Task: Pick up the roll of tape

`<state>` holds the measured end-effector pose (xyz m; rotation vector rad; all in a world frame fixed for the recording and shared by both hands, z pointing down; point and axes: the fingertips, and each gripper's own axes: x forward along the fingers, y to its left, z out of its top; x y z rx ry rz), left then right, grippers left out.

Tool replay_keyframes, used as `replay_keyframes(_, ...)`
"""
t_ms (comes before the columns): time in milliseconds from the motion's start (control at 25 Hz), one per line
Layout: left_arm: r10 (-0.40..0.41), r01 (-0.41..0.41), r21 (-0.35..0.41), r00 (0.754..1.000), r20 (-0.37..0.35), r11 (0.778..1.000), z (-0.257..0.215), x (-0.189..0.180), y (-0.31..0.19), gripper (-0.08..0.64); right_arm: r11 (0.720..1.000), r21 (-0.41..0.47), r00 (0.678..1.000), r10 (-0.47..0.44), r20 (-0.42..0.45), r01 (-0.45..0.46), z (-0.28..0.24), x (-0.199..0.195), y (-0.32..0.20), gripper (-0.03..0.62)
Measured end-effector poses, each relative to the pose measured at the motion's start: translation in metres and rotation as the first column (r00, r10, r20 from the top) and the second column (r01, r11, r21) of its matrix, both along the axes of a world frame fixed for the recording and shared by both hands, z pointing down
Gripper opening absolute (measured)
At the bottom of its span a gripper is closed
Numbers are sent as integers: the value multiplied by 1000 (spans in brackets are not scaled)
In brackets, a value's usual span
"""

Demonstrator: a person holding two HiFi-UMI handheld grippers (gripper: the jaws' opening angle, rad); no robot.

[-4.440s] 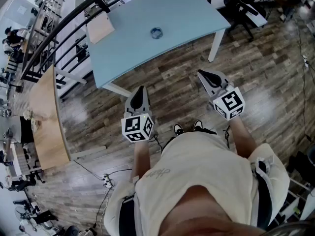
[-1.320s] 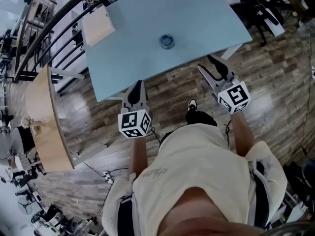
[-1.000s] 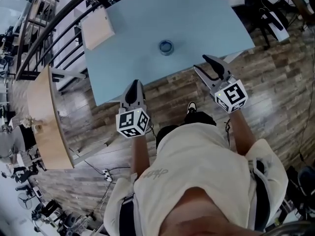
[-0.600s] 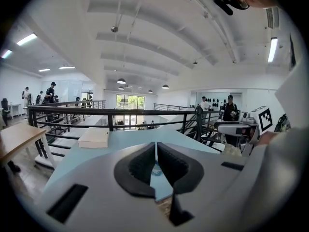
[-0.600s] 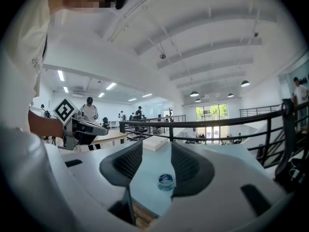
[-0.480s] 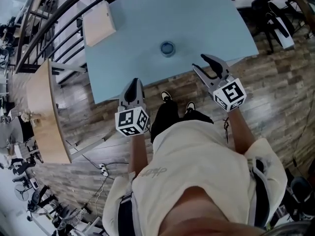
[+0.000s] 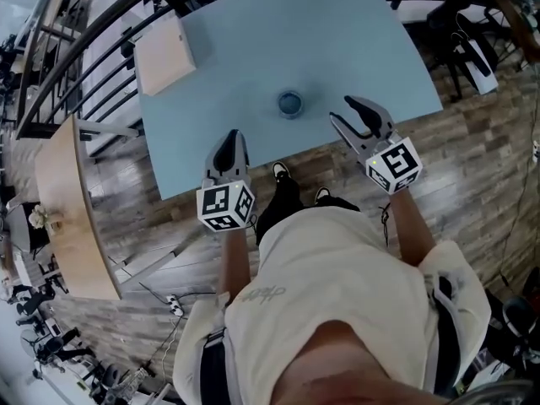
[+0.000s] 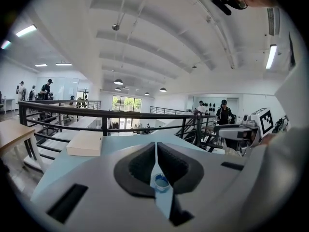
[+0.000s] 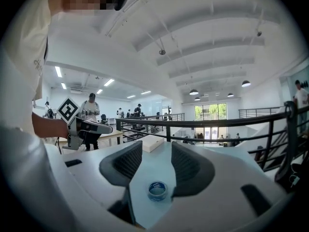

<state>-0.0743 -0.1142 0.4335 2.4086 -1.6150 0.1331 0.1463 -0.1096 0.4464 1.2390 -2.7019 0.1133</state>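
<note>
The roll of tape (image 7: 289, 103) is a small blue-rimmed ring lying flat on the light blue table (image 7: 337, 32), near its front edge. My left gripper (image 7: 232, 137) is shut with nothing in it, over the table's front edge to the left of the roll. My right gripper (image 7: 348, 113) is open and empty, just right of the roll. In the left gripper view the tape (image 8: 161, 181) shows through the thin slit below the closed left gripper (image 8: 156, 148). In the right gripper view the tape (image 9: 157, 190) lies ahead, below the gap of the right gripper (image 9: 157, 148).
A flat pale wooden box (image 7: 163, 55) lies at the table's far left corner. A black railing (image 7: 93, 40) runs behind the table. Office chairs (image 7: 460, 32) stand to the right and a curved wooden desk (image 7: 59, 201) to the left. The floor is wood plank.
The person has stepped toward the table, so both grippers now reach its front edge and the tape lies between them. The jaws stand as before.
</note>
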Motion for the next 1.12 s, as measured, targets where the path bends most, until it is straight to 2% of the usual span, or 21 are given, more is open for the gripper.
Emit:
replay_keyframes(240,40,-40,11,999,3,999,-4,-18,-48,29,1000,5,999,22,-23,-22,-8,-22,-43,186)
replay_keyframes(440,104,-104,13,994,25,994,-2,-26,-85,31,1000,1,999,29,-46,-29,-11,-44,-69,186)
replay_keyframes(640,157,-157,40,988,-9,987,-6,-36,-115,29,998,-8,995,63,-76,-64,-11,-62,-88,186)
replay_keyframes(920,202,-202,38,979,-10,979,-6,-43,-140,29,997,-6,992,79,-99,-80,-10,-78,-102,186)
replay_keyframes(1120,191,-190,32,981,-28,981,-7,-43,-146,29,999,-8,994,48,-101,-50,-13,-83,-109,186)
